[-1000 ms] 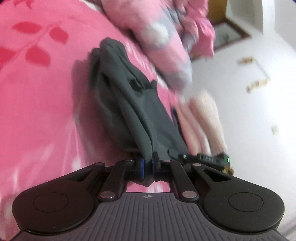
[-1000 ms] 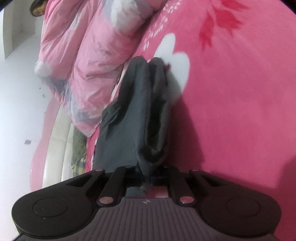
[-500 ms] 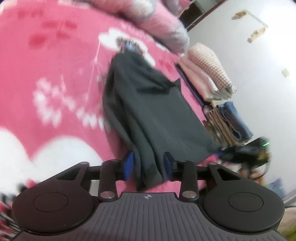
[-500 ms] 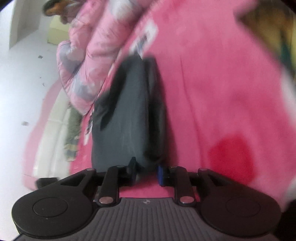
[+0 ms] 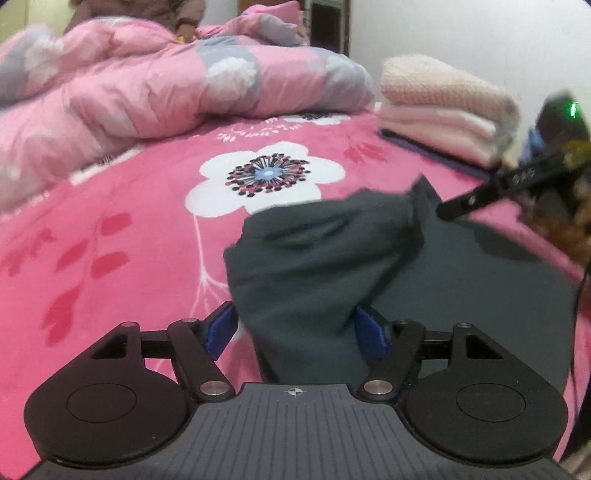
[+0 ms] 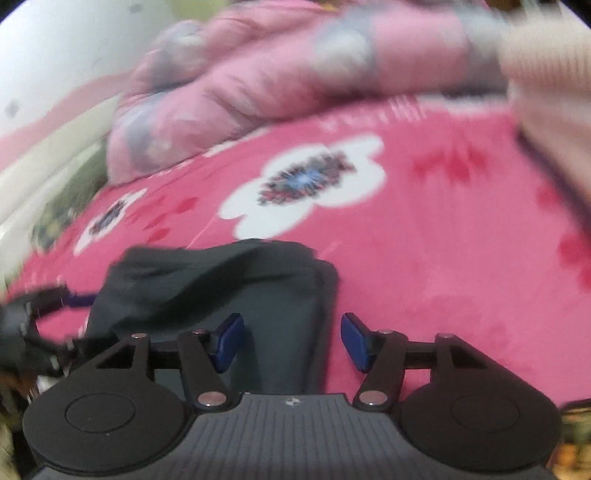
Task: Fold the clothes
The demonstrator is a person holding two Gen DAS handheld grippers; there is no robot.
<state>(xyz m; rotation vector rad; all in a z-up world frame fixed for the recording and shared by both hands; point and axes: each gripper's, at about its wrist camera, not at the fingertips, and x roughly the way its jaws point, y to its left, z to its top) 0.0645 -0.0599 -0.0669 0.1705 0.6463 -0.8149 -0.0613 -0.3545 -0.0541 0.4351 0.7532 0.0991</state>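
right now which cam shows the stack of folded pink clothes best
The left wrist view: the folded pink stack sits sharp and whole at upper right. The right wrist view catches only a blurred, cropped edge of it.

A bright pink bedsheet printed with a large white flower and red leaf motifs covers the bed. A crumpled pink-and-grey quilt lies along its far side. A stack of folded pale pink textiles sits near the white wall.

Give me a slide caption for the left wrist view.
Left gripper opening around a dark grey garment on the pink flowered bedspread, folded towels stacked beyond.
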